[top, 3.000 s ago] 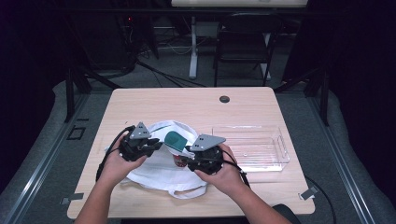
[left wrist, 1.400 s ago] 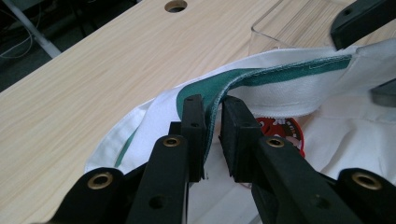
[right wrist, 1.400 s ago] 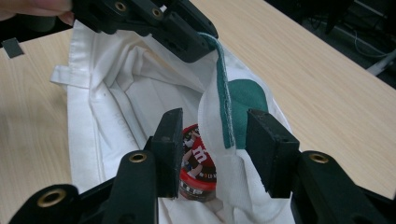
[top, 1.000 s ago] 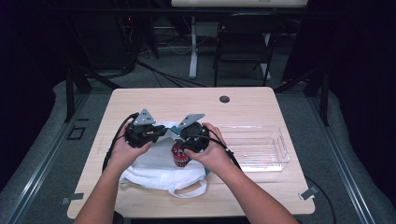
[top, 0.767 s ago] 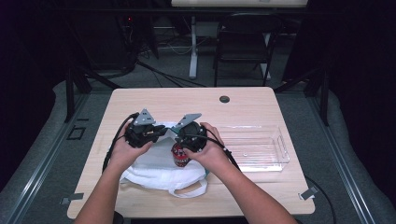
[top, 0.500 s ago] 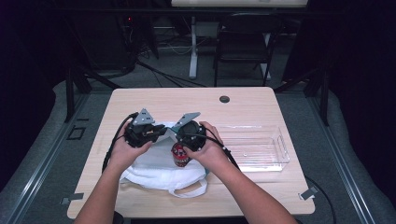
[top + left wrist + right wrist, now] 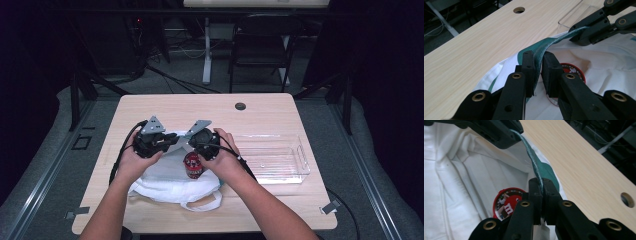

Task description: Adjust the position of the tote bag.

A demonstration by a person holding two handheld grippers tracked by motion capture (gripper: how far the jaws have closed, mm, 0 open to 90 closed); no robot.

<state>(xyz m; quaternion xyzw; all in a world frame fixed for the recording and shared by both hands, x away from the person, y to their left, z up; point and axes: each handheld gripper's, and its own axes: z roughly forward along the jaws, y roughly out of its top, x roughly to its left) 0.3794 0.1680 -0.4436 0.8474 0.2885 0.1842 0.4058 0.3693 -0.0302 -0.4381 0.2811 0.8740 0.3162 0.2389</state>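
- Now both grippers hold the green-trimmed rim of a white bag (image 7: pixel 170 187) that lies at the lower middle of the high view, on the near half of the bench (image 7: pixel 280 115).
- In the left gripper view the left gripper (image 7: pixel 538 65) has its jaws clamped on the green hem (image 7: pixel 541 47) at the frame's centre.
- In the right gripper view the right gripper (image 7: pixel 541 188) has just been closing its jaws, and they now pinch the same hem, which runs up toward the other gripper at the upper left.
- A red-lidded candy tub (image 7: pixel 507 203) sits inside the bag mouth, lower left of that frame, just below the stretched hem.
- Judging by this, the step is opening the mouth: draw the two grips apart evenly and lift slightly, so the hem stays taut.
- Pull gently; thin fabric could slip from the pads or drag the tub.
- A clear tray (image 7: pixel 272 157) waits at the right.
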